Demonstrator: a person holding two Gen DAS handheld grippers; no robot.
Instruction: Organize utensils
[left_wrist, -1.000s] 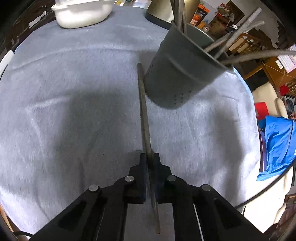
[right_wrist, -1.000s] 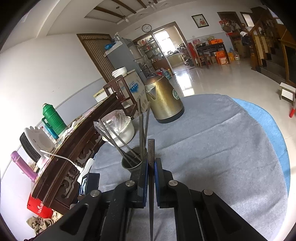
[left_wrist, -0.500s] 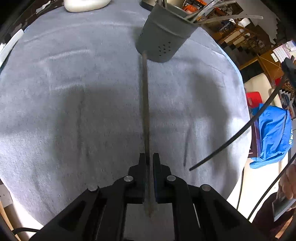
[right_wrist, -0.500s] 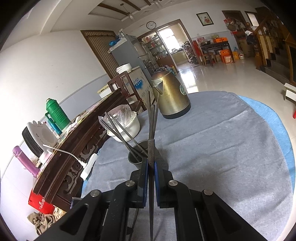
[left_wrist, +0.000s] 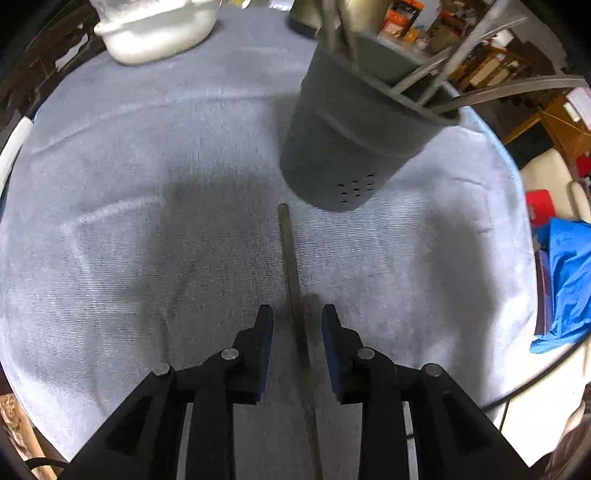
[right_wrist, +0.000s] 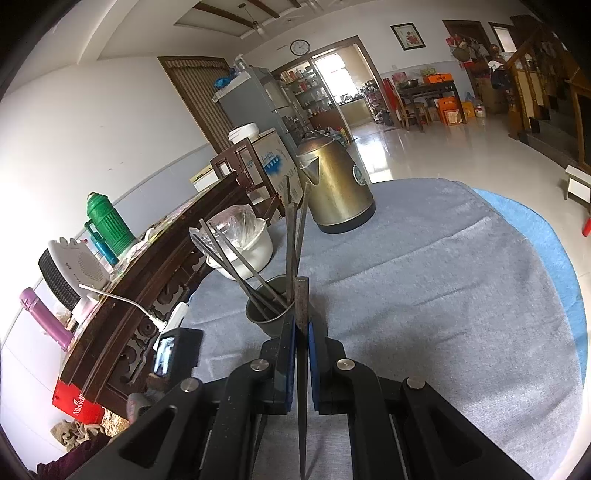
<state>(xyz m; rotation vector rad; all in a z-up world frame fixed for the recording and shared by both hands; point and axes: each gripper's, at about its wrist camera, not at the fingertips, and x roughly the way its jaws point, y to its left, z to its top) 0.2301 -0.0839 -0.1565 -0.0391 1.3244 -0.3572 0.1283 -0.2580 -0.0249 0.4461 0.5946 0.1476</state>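
Grey cloth (left_wrist: 147, 184): left hand-held gripper (left_wrist: 297, 317) opening, chopstick (left_wrist: 291, 266) loose between pads

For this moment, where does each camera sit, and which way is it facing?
Left wrist: mounted on the left tongs, looking steeply down at the grey tablecloth; the tongs are opening around a chopstick lying by the grey utensil holder. Only the tongs show.
Right wrist: mounted on the right tongs, facing across the table toward the kettle and the room; shut on a chopstick. Only the tongs show.
Shared: utensil holder, white bowl, tablecloth.
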